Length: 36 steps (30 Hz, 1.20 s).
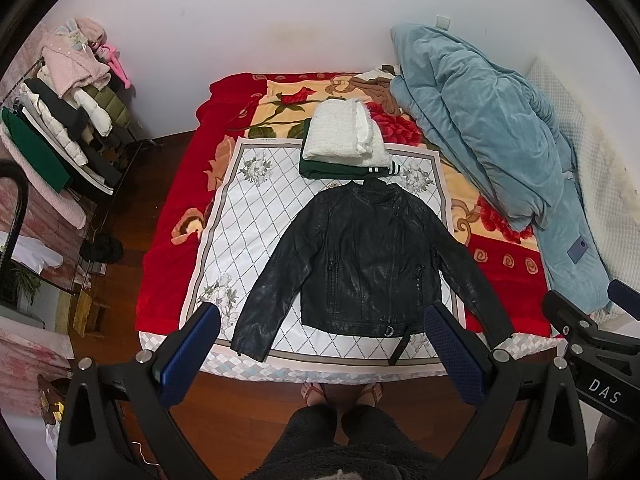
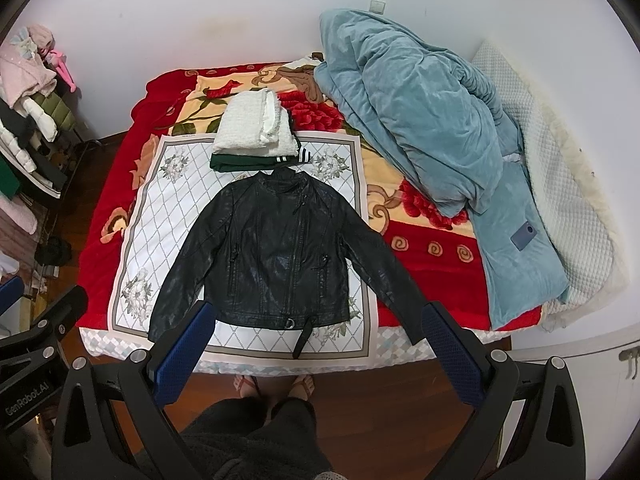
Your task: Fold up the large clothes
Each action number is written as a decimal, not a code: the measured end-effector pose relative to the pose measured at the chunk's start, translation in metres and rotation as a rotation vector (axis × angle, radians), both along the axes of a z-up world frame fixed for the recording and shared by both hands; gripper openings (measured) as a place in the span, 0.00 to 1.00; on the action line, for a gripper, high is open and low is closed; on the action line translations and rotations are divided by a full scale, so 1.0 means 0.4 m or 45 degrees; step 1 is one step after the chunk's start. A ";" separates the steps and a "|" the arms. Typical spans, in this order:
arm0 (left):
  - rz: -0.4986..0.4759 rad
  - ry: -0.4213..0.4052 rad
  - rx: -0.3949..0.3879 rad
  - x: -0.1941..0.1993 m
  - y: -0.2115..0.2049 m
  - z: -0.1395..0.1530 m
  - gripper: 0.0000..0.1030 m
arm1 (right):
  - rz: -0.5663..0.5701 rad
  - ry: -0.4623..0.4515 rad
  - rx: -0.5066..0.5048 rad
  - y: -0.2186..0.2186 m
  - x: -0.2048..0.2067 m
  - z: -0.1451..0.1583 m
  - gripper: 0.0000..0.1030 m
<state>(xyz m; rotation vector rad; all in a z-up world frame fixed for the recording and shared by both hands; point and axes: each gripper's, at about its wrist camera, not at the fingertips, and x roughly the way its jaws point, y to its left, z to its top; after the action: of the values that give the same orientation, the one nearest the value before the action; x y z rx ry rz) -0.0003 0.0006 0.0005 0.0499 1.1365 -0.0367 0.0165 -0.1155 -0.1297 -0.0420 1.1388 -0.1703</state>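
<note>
The black jacket [image 1: 360,264] is laid flat, front up, at frame centre on the white diamond-pattern cloth [image 1: 248,216] covering the bed [image 1: 168,264], with sleeves angled outward toward the lower corners. The left gripper [image 1: 320,340] is held wide above the hem, nothing between its jaws; the right gripper [image 2: 316,338] is likewise spread wide and empty. As judged, folding has not yet begun. The left-frame sleeve should be taken near the cuff and laid across the chest, then the right-frame sleeve. No containers are visible; finished items are stacked at upper centre, a white folded garment [image 1: 344,132] resting on a green one [image 1: 320,168].
</note>
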 end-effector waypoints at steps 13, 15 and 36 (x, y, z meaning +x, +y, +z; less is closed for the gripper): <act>0.004 -0.005 -0.002 0.000 0.000 0.001 1.00 | 0.002 -0.003 0.006 0.001 -0.001 0.010 1.00; 0.004 -0.007 -0.003 0.009 -0.012 0.007 1.00 | 0.002 -0.004 0.010 0.006 0.000 0.015 1.00; 0.003 -0.016 -0.009 0.024 -0.005 0.044 1.00 | 0.007 -0.008 0.012 0.013 -0.006 0.023 1.00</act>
<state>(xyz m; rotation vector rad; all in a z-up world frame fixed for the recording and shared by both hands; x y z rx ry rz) 0.0092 -0.0014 0.0182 0.0424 1.1242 -0.0387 0.0143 -0.1104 -0.1204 -0.0363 1.1334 -0.1603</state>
